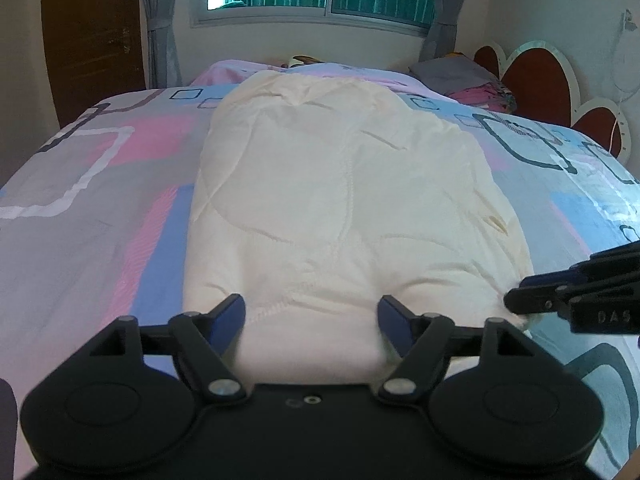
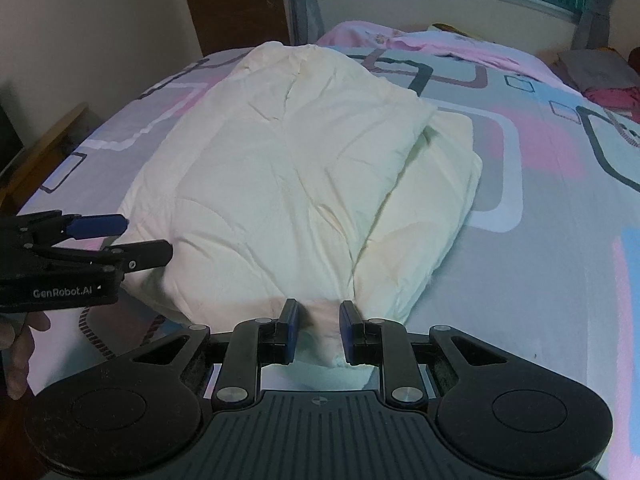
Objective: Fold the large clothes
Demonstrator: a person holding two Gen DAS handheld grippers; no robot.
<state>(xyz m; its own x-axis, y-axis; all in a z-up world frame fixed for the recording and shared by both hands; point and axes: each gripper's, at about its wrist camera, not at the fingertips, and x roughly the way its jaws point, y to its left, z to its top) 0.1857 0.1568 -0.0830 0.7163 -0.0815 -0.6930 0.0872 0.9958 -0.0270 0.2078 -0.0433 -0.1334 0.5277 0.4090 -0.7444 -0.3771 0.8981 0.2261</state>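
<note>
Cream-white, partly folded cotton garment [image 1: 340, 200] lies lengthwise along the middle of the bed with the pink, blue and grey patterned sheet [image 1: 92, 208]; near hem at lower centre of both views.

Left hand-held gripper [image 1: 312, 316]: fingers wide apart, straddling the near hem, nothing clamped. Seen at lower left of the right wrist view [image 2: 140, 240], also apart.

Right hand-held gripper [image 2: 318, 328]: fingers partly apart, with a bunch of hem cloth between them. Pads not visibly pressing on it; grip appears not yet made.

Judgement: step in hand is taking both near corners for the next fold. Close on all layers at once, level with each other, then lift evenly so the lower flap at right [image 2: 436, 200] does not slide out.
</note>
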